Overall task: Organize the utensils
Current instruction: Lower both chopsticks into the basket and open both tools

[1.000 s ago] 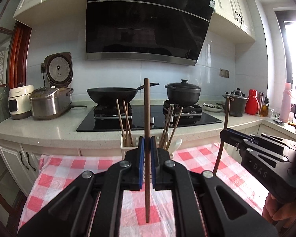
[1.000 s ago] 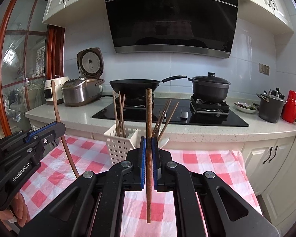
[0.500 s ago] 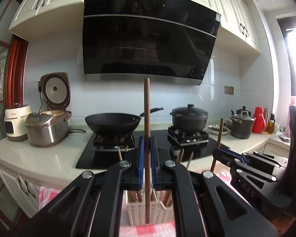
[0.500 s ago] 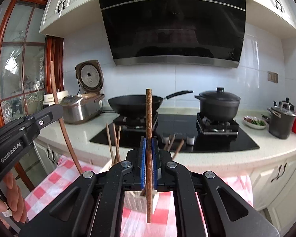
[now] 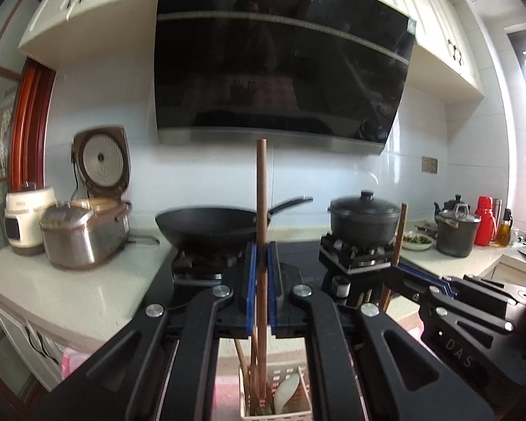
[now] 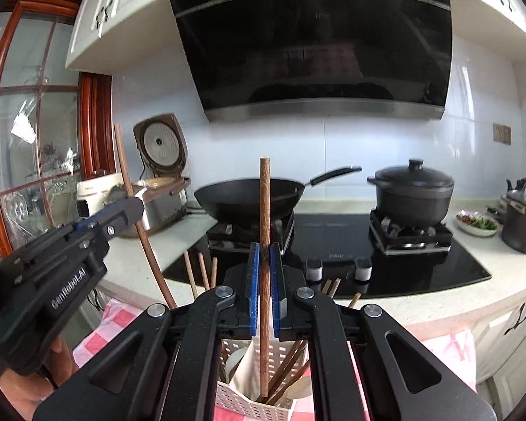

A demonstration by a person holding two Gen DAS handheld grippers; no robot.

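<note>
In a kitchen, above the white utensil basket (image 6: 249, 403) on a checked cloth (image 6: 98, 336), the left gripper (image 5: 259, 273) and right gripper (image 6: 264, 280) each pinch an upright chopstick.

Brown chopsticks (image 6: 264, 231), white perforated holder (image 6: 238, 398), red-and-white checked cloth (image 6: 101, 336).

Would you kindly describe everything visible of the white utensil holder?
The utensil holder is a white plastic basket with perforated walls, standing upright on the red-checked cloth. Dark wooden chopsticks lean inside it beside a white spoon. It sits directly below both shut grippers, whose held chopsticks hang over its opening; contact is unclear.
</note>
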